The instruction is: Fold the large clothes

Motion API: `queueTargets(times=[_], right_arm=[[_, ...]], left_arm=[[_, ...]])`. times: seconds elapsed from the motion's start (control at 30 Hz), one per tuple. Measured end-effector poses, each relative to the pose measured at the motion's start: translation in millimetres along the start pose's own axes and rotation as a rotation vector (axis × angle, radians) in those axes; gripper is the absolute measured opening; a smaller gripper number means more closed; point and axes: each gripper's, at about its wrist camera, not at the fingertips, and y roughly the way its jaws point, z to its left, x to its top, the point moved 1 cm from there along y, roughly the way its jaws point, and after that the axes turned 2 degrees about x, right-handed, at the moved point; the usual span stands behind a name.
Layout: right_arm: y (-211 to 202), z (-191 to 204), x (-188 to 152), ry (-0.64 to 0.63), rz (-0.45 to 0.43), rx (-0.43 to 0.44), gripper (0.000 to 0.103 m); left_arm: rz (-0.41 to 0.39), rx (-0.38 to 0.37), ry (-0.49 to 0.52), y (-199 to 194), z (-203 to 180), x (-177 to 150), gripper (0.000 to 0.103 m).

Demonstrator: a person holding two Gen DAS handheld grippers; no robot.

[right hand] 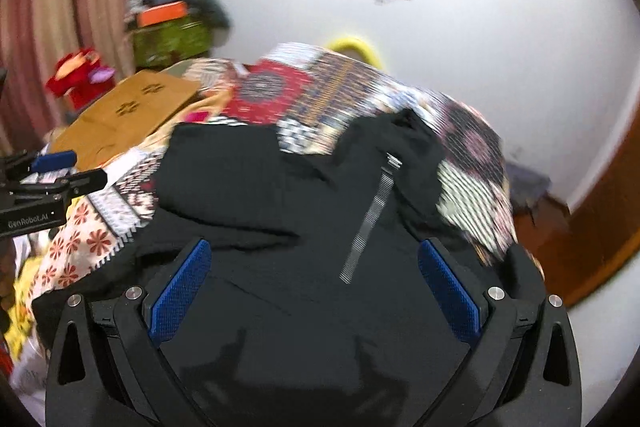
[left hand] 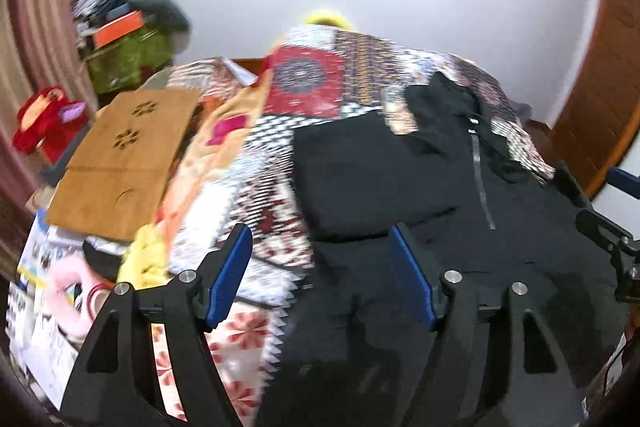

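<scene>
A lived-in home bedroom. A patchwork quilt [left hand: 312, 99] covers the bed, striped curtains [left hand: 36, 27] hang at the left, and a wooden door [left hand: 600, 99] stands at the right. A cluttered shelf [right hand: 172, 23] sits far left below the white wall [left hand: 440, 7].

Left gripper [left hand: 320, 259] gapes above a black jacket [left hand: 460, 207] on the patterned bed [left hand: 260, 187]; view blurred.

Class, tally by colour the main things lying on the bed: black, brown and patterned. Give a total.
Black: 1, the zip-front jacket
Brown: 1, the wooden board
Patterned: 1, the patchwork bedspread
Total: 3
</scene>
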Motion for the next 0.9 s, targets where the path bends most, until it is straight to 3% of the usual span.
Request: queueTargets(times=[0.2, 0.43, 0.53, 0.63, 0.7, 0.8, 0.9], right_arm=[[72, 49, 11, -0.114, 0.130, 0.116, 0.103], [134, 93, 17, -0.205, 0.239, 0.161, 0.098], [150, 101, 16, -0.231, 0.260, 0.180, 0.086], [158, 98, 14, -0.228, 0.221, 0.187, 0.067], [159, 96, 14, -0.230, 0.193, 0.216, 0.041], [144, 92, 13, -0.218, 0.147, 0.240, 0.021], [128, 83, 18, -0.186, 0.109, 0.246, 0.013]], left_arm=[[0.023, 0.064, -0.023, 13, 37, -11, 0.070], [0.079, 0.081, -0.069, 35, 60, -25, 0.070], [0.108, 0.080, -0.083, 46, 64, -29, 0.070], [0.122, 0.084, -0.072, 52, 61, -32, 0.070], [0.135, 0.076, -0.063, 56, 57, -33, 0.070], [0.158, 0.060, -0.049, 63, 49, -34, 0.070], [0.172, 0.047, -0.028, 65, 40, -35, 0.070]])
